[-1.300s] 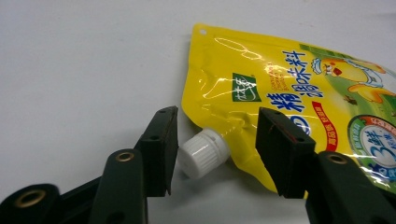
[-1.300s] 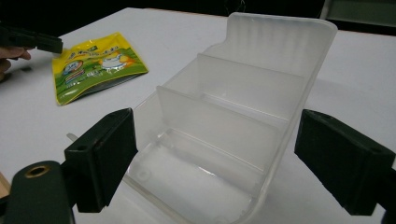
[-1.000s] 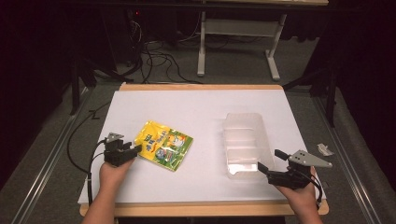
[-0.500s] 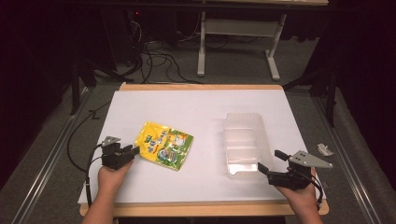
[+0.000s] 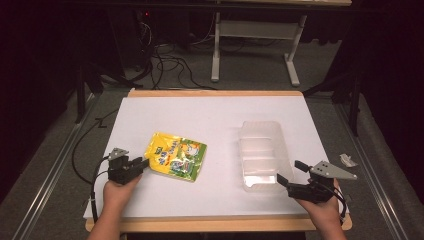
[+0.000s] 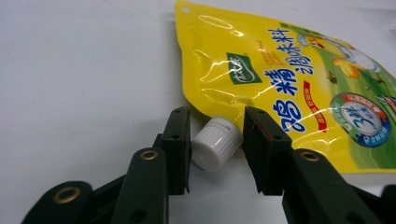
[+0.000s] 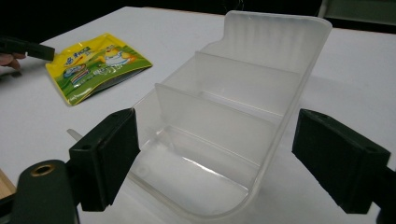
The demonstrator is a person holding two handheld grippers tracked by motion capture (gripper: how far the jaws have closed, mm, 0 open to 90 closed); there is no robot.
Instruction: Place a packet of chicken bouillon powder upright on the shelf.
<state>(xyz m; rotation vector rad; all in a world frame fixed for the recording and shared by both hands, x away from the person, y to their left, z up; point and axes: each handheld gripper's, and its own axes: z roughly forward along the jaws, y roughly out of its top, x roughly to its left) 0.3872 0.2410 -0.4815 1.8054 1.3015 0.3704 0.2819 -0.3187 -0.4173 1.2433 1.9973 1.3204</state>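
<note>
Two hand-held grippers at the near edge of the white counter (image 5: 210,115), one in each of the person's hands.

Nearest on the left, the left hand-held gripper (image 5: 144,162), lying low and almost level. Has just been closing, with the white ribbed screw cap (image 6: 215,142) between its jaws; now seems to press on that cap from both sides, about half shut. Grips there, by judgement, because the cap is the one stiff part of the flat yellow and green foil pouch (image 5: 176,156): pinches cleanly where slack foil would slide or crumple. Keeps low for the same reason, since the cap sits barely off the surface.

Nearest on the right, the right hand-held gripper (image 5: 289,171), wide open and holding nothing. Straddles the near rounded end of the clear plastic divided tray (image 7: 280,37), one jaw close by the tray's left wall, the other well off its right wall. Looks placed to steady or take the tray when needed, not to carry it yet.

Farther in, the pouch itself: flat on the counter left of centre, printed face up, cap corner turned toward the left hand. Well apart from it, right of centre, the tray (image 5: 261,126), lengthwise away from the person, with two upright clear partitions (image 7: 205,109) across it and all three compartments bare. Probably waits there as the pouch's destination.

Beyond the far edge, dark floor, loose cables and a white frame leg.
</note>
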